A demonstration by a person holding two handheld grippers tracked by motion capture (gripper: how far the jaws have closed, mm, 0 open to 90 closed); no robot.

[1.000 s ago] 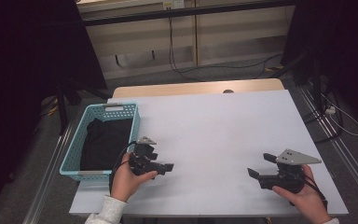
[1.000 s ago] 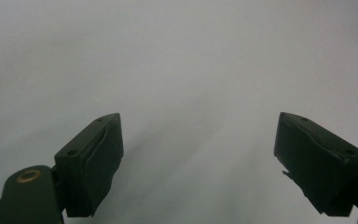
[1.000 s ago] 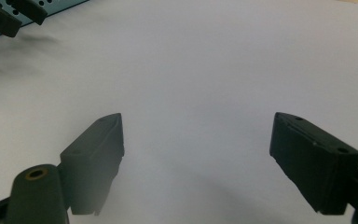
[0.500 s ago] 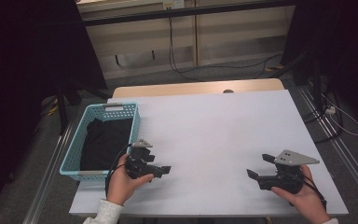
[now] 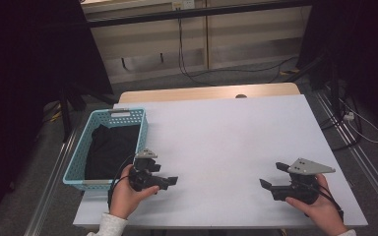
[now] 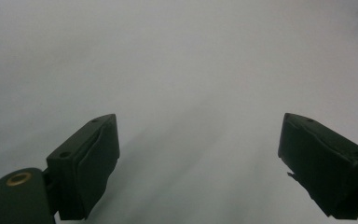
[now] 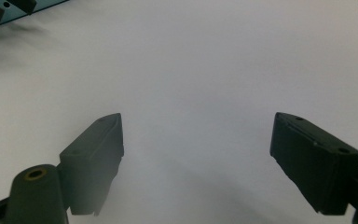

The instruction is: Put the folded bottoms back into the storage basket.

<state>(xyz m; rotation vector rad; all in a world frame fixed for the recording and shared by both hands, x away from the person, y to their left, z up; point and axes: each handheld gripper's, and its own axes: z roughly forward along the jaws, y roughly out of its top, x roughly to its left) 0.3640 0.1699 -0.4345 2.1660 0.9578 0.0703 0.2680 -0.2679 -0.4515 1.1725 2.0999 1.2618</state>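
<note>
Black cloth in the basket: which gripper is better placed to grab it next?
Left, probably. The left gripper sits open right beside the blue basket holding the black cloth; the right gripper, also open, is far across the table.

A light-blue lattice basket (image 5: pixel 76 162) holds black — probably plain — cloth (image 5: pixel 110 150) on a white table (image 5: pixel 226 137).

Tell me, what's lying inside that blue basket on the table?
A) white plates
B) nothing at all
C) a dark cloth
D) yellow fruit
C: in the high view a black cloth fills the bottom of the blue basket, left of the left gripper.
</note>
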